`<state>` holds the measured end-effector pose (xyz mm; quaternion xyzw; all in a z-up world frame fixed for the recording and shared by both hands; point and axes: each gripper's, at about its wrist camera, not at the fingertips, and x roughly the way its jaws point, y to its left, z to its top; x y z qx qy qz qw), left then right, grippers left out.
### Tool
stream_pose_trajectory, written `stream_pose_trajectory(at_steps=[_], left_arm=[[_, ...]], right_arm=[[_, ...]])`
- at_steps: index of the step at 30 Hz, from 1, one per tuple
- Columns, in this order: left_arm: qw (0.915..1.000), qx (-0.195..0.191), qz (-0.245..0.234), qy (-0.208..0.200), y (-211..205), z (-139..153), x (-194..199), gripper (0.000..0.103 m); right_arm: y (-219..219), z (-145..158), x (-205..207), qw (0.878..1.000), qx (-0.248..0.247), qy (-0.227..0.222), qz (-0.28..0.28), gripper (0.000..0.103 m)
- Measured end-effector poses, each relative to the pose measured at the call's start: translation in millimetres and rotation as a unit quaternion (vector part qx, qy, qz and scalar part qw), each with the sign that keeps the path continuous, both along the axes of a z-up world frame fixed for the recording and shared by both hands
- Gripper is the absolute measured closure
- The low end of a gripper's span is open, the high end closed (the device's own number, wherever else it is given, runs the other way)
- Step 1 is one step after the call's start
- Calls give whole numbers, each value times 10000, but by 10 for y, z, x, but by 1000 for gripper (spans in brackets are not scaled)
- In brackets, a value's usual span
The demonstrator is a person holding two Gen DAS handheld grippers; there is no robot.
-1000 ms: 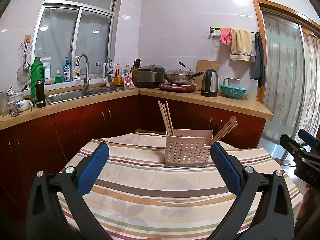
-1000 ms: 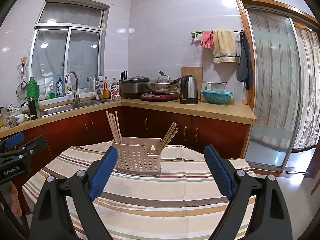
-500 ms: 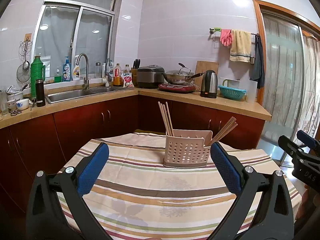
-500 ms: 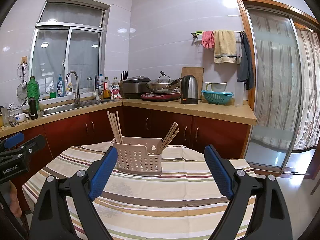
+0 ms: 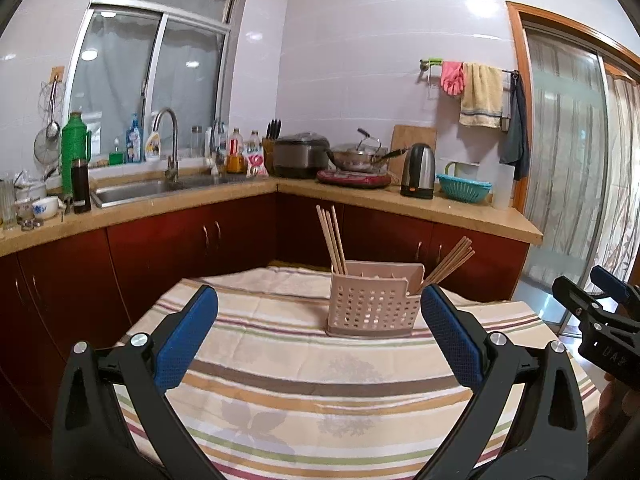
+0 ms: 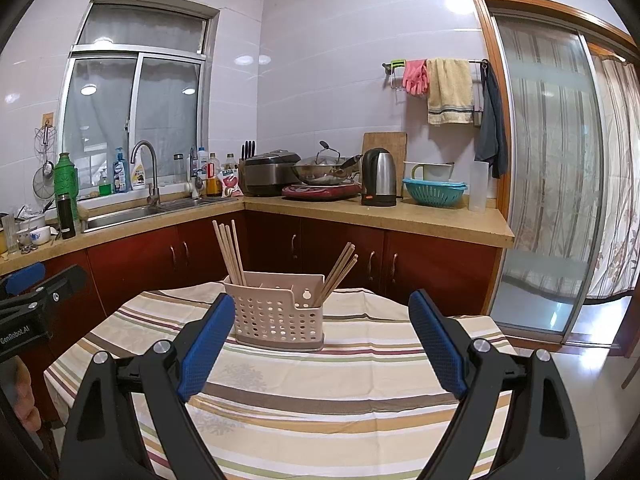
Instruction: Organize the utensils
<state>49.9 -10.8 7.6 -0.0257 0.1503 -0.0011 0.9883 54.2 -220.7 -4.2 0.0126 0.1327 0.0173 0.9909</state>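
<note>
A pale pink perforated utensil holder [image 5: 374, 306] stands on the striped tablecloth [image 5: 304, 384], also in the right wrist view [image 6: 278, 316]. Wooden chopsticks stand in its left end [image 5: 331, 238] and lean out of its right end [image 5: 450, 258]; the right wrist view shows both bunches [image 6: 229, 250] [image 6: 340, 266]. My left gripper [image 5: 320, 320] is open and empty, short of the holder. My right gripper [image 6: 322, 328] is open and empty, also short of it. Each gripper shows at the edge of the other's view [image 5: 600, 320] [image 6: 28, 300].
A red-cabinet counter [image 5: 400, 200] wraps behind the table, with a sink [image 5: 132, 190], kettle [image 5: 418, 176], wok [image 5: 360, 156], rice cooker [image 5: 300, 154] and teal basket [image 5: 464, 188]. A curtained sliding door [image 6: 560, 184] is on the right.
Both views have shifted very slightly. The holder, the chopsticks and both open grippers stand as before.
</note>
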Motion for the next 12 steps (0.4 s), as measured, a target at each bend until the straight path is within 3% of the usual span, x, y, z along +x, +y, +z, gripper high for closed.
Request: stream_pose_trajectory(at_steps=[12], left_arm=[[10000,-15,19,-56,49,-21,138,4]], right_arm=[[-23,-78,78,9999,71,106,-46,17]])
